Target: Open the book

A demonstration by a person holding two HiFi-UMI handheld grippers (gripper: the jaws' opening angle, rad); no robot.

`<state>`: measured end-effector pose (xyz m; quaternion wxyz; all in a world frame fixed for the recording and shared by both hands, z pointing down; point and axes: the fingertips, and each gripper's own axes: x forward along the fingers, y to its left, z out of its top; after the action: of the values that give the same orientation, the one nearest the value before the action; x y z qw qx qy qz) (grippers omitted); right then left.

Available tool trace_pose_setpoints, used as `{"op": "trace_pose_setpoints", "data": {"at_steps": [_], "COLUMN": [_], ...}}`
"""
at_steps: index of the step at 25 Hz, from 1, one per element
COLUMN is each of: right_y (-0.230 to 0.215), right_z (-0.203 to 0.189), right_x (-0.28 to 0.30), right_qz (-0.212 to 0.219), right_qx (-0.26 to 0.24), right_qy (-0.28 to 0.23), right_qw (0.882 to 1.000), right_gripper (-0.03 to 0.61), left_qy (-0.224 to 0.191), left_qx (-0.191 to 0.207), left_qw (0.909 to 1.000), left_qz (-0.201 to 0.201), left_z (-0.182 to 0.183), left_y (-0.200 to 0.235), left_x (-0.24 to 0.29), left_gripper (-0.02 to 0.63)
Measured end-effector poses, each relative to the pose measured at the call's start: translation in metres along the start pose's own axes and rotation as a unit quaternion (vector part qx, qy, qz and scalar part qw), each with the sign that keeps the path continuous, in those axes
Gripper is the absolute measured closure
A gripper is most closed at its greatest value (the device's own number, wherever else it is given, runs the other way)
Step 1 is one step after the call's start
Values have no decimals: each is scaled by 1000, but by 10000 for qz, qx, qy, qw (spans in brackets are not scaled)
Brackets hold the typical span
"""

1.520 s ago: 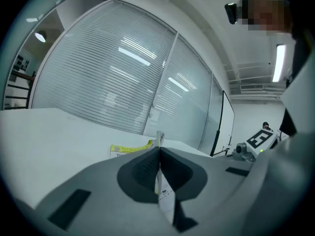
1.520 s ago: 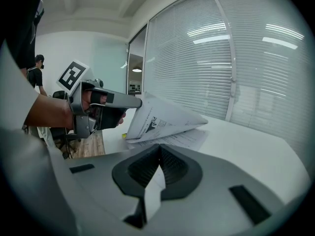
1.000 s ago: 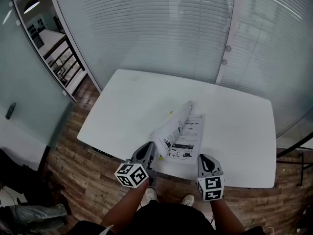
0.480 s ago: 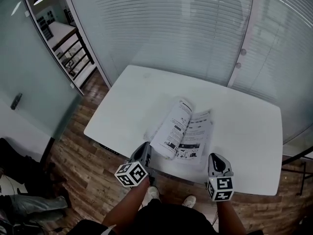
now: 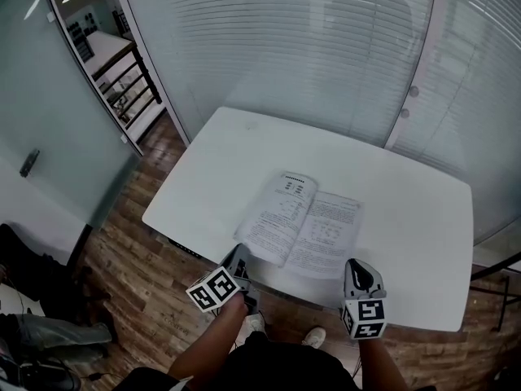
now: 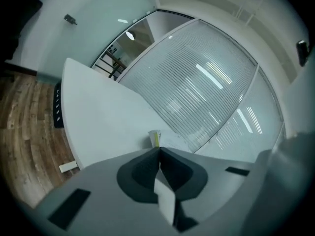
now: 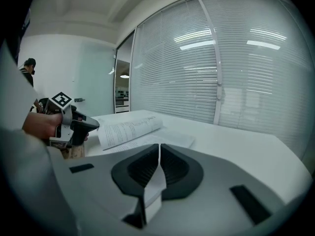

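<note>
The book (image 5: 303, 222) lies open on the white table (image 5: 236, 149), printed pages up, near the front edge. My left gripper (image 5: 241, 255) is at the book's near-left corner, jaws closed together. In the left gripper view a thin pale sliver with a yellow-green stripe (image 6: 154, 138) sticks out of the closed tips (image 6: 158, 149). The right gripper view shows the left gripper (image 7: 94, 125) touching the thicker left half of the book (image 7: 129, 128). My right gripper (image 5: 356, 269) hovers at the front edge, right of the book, shut and holding nothing (image 7: 159, 145).
A glass wall with blinds (image 5: 326, 47) runs behind the table. Wood floor (image 5: 122, 259) lies to the left and in front. A dark strip (image 6: 56, 107) is fixed at the table's left edge. A person (image 7: 29, 68) stands far left in the right gripper view.
The book's lifted left half has swung down to the left and now lies flat and open. My left gripper moved left and down with it. The right gripper stayed put.
</note>
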<state>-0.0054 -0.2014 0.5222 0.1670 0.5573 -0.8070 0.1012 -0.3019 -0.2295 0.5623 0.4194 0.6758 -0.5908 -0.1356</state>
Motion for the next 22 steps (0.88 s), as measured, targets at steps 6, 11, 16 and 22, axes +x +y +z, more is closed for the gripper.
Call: {"op": "trace_pose_setpoints", "data": {"at_steps": [6,11,16,22], "right_y": [0,1,5,10], "right_z": [1,-2,-3,-3], "right_x": [2,-2,-3,-7], "right_qz": [-4,-18,3,63], "right_qx": [-29,-22,-30,-63], "right_qy": [-39,-13,-5,-28], "right_qw": [10000,10000,10000,10000], "right_gripper": [558,558,558,558], "left_qy": [-29,30,39,20], "left_qx": [-788,-810,-1051,-1108], "left_qw": [9969,9966,9944,9936], "left_qz": [68,111,139,238], "left_z": [-8,-14,-16,-19], "left_y": [7,11,12,14], "left_x": [1,1,2,-2], "left_gripper": [592,591,589,559]}}
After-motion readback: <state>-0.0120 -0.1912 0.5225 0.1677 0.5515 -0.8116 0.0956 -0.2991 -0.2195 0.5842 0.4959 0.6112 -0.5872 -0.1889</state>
